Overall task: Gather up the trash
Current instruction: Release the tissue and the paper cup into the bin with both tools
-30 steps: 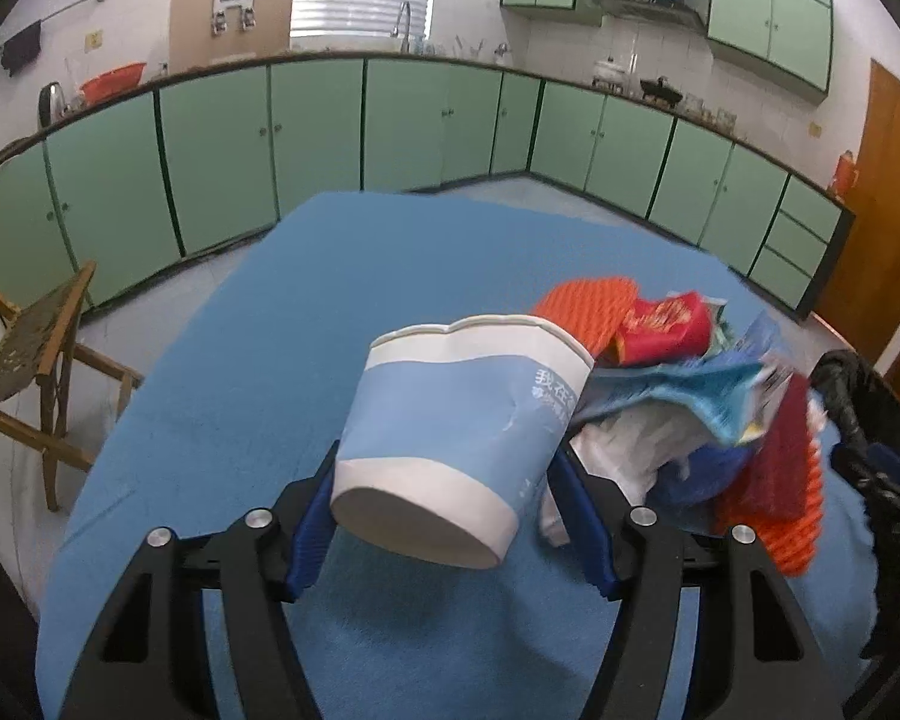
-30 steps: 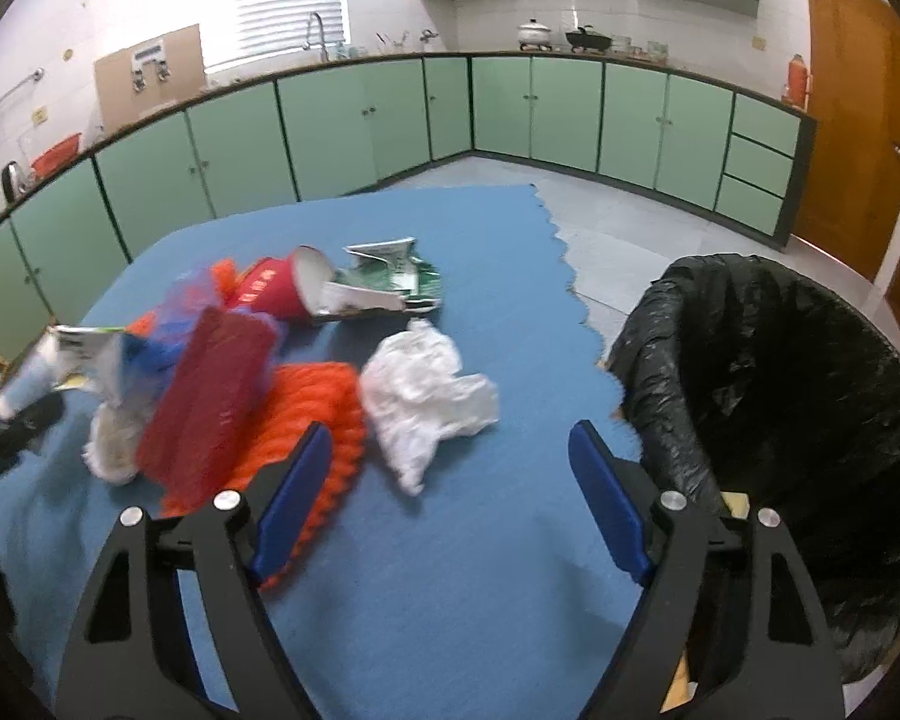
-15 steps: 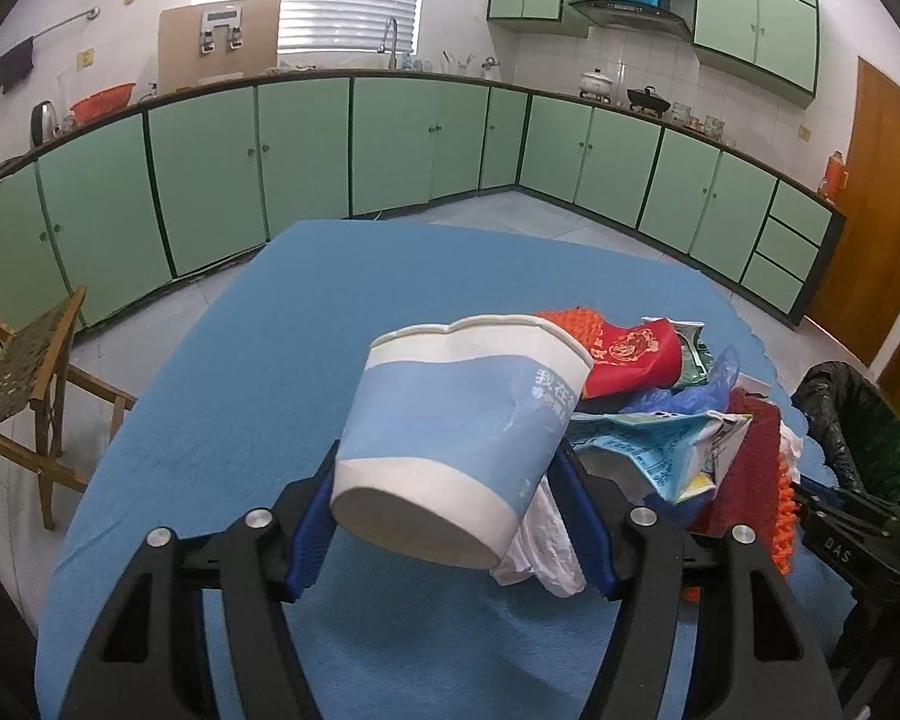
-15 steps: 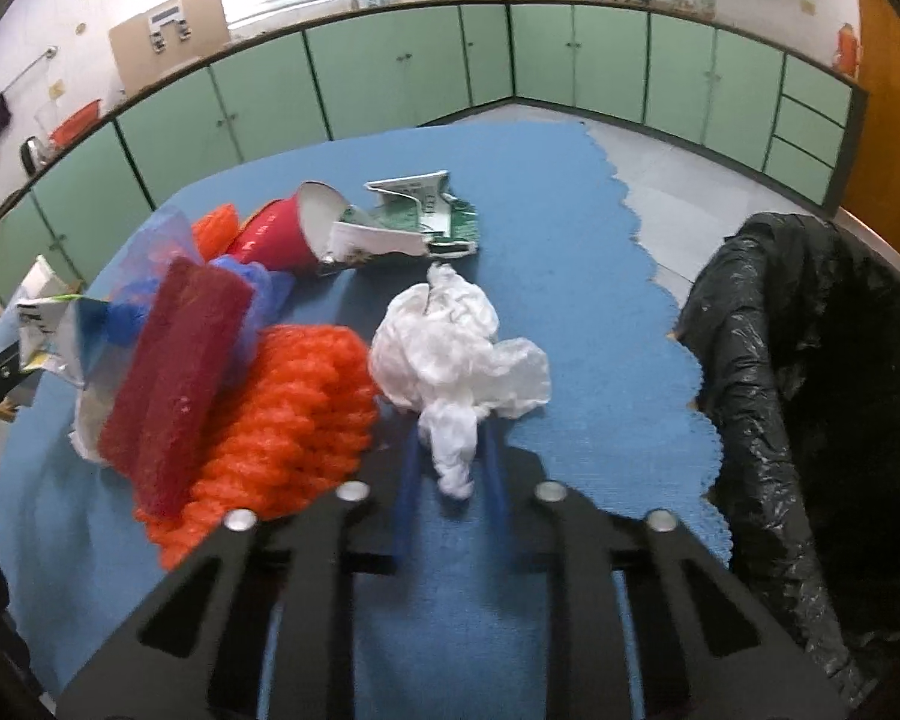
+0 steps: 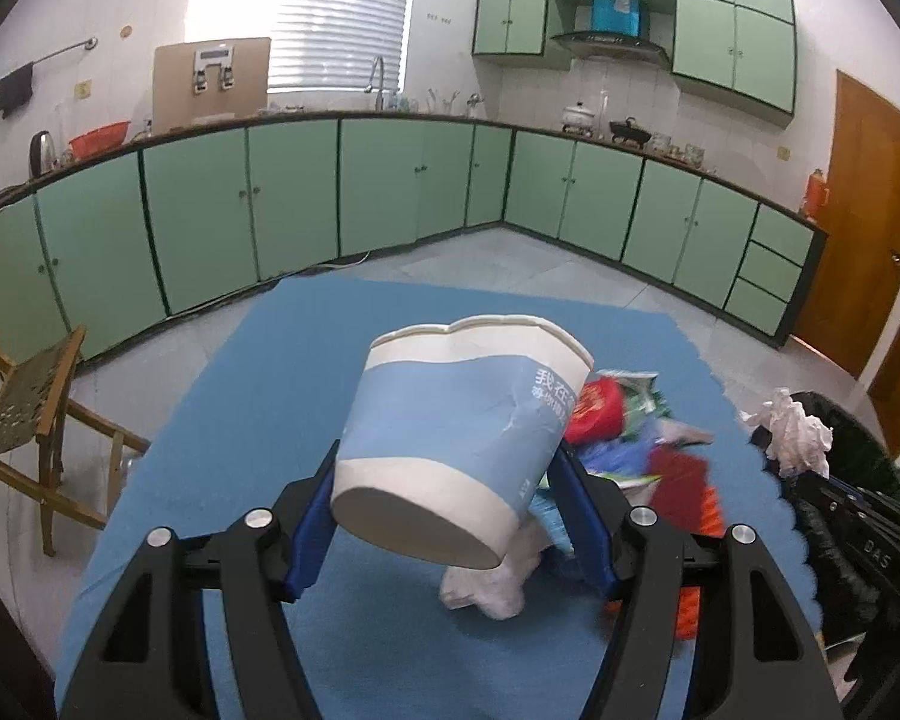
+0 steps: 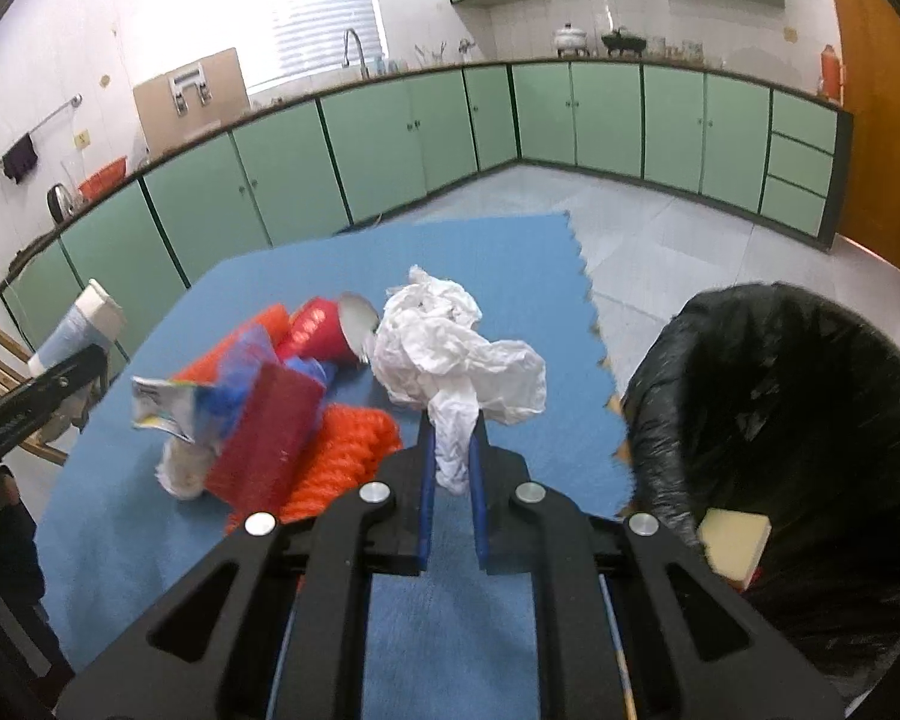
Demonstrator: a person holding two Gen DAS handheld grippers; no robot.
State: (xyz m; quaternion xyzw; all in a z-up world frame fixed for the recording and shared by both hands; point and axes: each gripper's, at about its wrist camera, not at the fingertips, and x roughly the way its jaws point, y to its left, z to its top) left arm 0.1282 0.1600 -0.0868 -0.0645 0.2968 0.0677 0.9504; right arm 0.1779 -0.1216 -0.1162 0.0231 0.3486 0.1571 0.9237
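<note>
Both grippers loaded, carrying trash to the black-bagged bin (image 6: 810, 420).

The right gripper (image 6: 450, 468), pressed nearly together, pinches the crumpled white tissue (image 6: 450, 354) by its tail above the blue mat's (image 6: 480, 630) bin-side edge; I'd carry it well over the rim before releasing. The left gripper (image 5: 450, 516) clamps the blue-and-white paper cup (image 5: 456, 438) over mid-mat, axis tilted, mouth away, base toward the camera.

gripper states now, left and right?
Left gripper: shut on the blue-and-white paper cup.
Right gripper: shut on the crumpled white paper.
</note>
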